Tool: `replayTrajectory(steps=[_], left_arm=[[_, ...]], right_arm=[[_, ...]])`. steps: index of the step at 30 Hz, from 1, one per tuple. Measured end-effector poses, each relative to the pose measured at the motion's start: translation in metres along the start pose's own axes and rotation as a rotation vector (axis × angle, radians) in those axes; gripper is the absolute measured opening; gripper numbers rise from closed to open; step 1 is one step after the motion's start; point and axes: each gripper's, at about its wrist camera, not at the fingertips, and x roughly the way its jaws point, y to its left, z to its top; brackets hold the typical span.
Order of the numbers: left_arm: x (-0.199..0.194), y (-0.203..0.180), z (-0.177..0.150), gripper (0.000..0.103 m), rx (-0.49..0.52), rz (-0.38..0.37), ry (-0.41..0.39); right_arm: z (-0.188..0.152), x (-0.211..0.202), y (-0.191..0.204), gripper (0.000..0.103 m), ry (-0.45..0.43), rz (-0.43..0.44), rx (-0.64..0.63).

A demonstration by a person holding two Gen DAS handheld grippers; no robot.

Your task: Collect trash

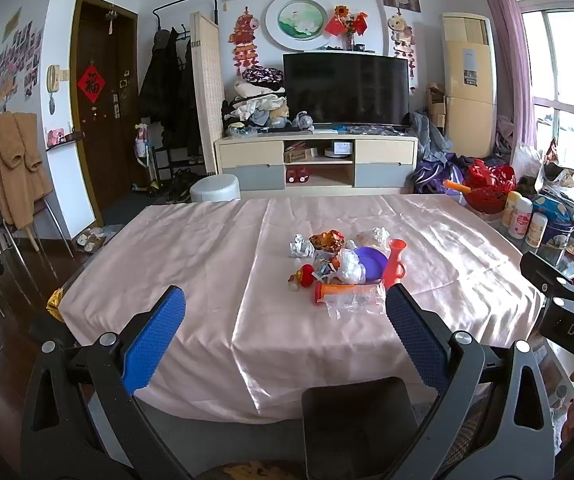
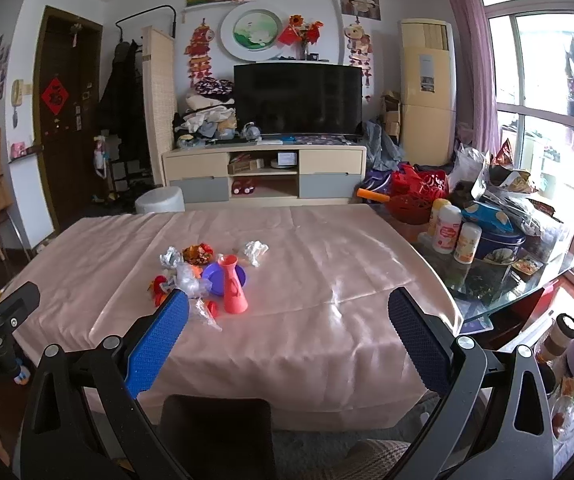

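We are holding both claws spread wide and empty short of the table's near edge, the left gripper [image 1: 285, 332] on one side and the right gripper [image 2: 289, 336] on the other, so we judge the collecting is only beginning. The trash, crumpled foil [image 1: 301, 245], clear plastic wrap [image 1: 357, 300] and a white wad [image 2: 255, 251], is lying mid-table on the pink cloth [image 1: 191, 264], mixed with a purple plate [image 2: 217, 278] and a pink vase [image 2: 233, 284]. Next we are needing a forward reach past the vase; the near cloth gives open room, while bottles [image 2: 447, 232] crowd the right edge.
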Motion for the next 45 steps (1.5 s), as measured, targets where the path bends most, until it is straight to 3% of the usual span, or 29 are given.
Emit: replayTrajectory(steps=[45], left_arm=[[-0.0108,-0.0004,0.0057,0.095,0.002,0.006,-0.021]], right_arm=[[0.0028,-0.0003,0.0073,0.100,-0.006,0.008,0.003]])
